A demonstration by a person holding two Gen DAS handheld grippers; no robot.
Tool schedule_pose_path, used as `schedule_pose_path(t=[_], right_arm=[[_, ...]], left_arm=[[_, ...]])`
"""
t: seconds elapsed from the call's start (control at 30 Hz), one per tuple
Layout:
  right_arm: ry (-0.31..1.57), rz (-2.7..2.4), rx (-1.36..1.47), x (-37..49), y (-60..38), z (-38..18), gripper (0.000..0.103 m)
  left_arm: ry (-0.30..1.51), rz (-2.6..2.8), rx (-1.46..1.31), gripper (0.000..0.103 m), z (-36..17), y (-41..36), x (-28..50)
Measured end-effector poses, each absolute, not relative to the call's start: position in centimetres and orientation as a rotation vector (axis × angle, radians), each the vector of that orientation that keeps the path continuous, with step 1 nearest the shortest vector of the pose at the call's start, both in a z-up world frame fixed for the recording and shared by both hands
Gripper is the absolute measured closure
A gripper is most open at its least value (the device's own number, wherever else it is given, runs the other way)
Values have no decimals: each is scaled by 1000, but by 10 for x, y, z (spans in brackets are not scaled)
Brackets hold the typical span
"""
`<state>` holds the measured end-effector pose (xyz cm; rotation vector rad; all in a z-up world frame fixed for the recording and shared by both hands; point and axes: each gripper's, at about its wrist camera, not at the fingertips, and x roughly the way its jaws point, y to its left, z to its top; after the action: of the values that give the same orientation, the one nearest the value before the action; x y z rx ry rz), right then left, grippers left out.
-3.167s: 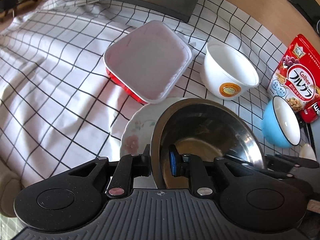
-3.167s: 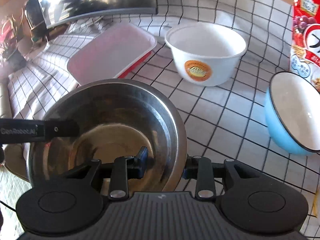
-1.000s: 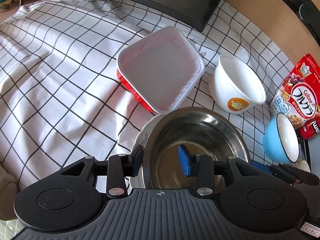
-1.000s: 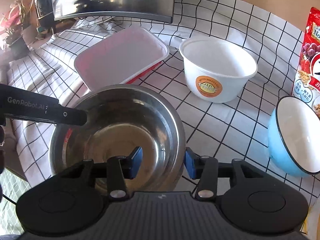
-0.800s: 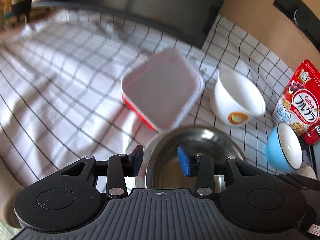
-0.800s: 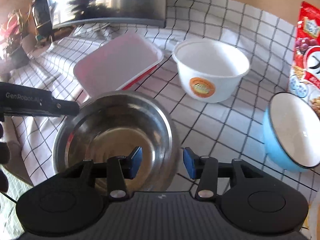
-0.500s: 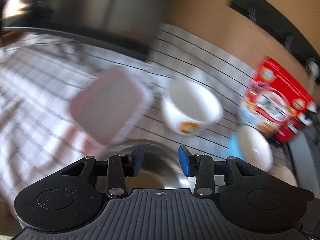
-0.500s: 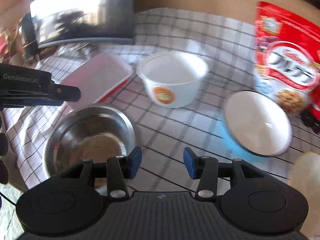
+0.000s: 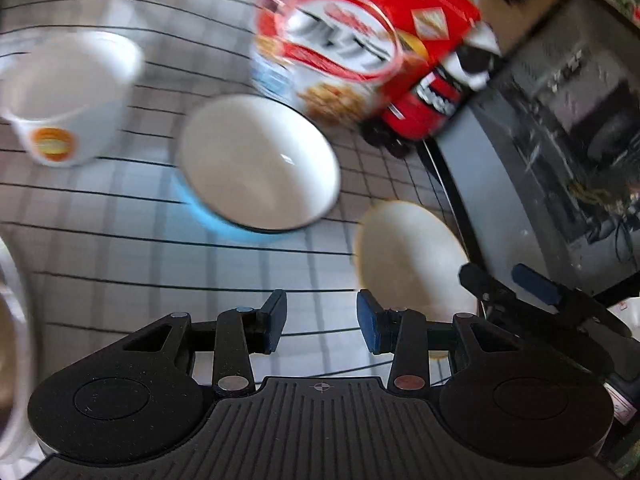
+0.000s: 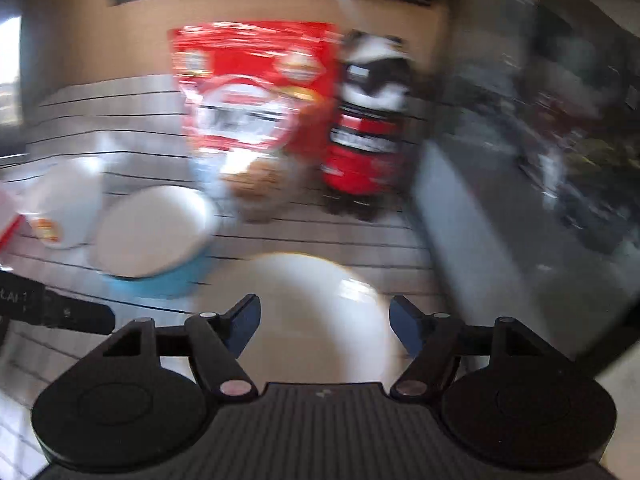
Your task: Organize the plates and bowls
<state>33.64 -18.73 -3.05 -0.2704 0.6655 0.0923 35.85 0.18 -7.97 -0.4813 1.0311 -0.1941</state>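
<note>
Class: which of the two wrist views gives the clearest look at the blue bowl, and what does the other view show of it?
The left wrist view. There the blue bowl sits near the middle, its white inside and blue wall only slightly blurred. In the right wrist view the same bowl lies off to the left, smaller and heavily smeared, though its colours remain recognisable.

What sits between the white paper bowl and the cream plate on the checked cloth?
The blue bowl sits between the white paper bowl and the cream plate; the left wrist view shows it best.

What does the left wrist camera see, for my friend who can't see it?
The left gripper is open and empty above a checked cloth. Ahead are a blue bowl, a white cup, a cream dish and a red cereal bag, all blurry.
</note>
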Motion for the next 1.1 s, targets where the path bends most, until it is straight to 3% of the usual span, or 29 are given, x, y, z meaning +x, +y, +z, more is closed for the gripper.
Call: schedule_pose_path(t=[0.43,0.57,0.67,0.7,1.1], right_arm=[[782,99,-246,388,-220,-63,31],[823,123,-248,405,-216,-74,42],[857,153,-230,415,-215,-80,52],[873,161,-217,416,-216,-83,60],[958,255,-158,405,-192,-75,61]], left_arm=[[1138,-159,-419,61,-128,-54,409],[1171,-170,-430,66,-141,-58,412],[1175,-200,-467,84,-143,-58,412],[1171,-210,-465,84,-141,-59,411],[1210,-180,-401,84,-130,-32,380]])
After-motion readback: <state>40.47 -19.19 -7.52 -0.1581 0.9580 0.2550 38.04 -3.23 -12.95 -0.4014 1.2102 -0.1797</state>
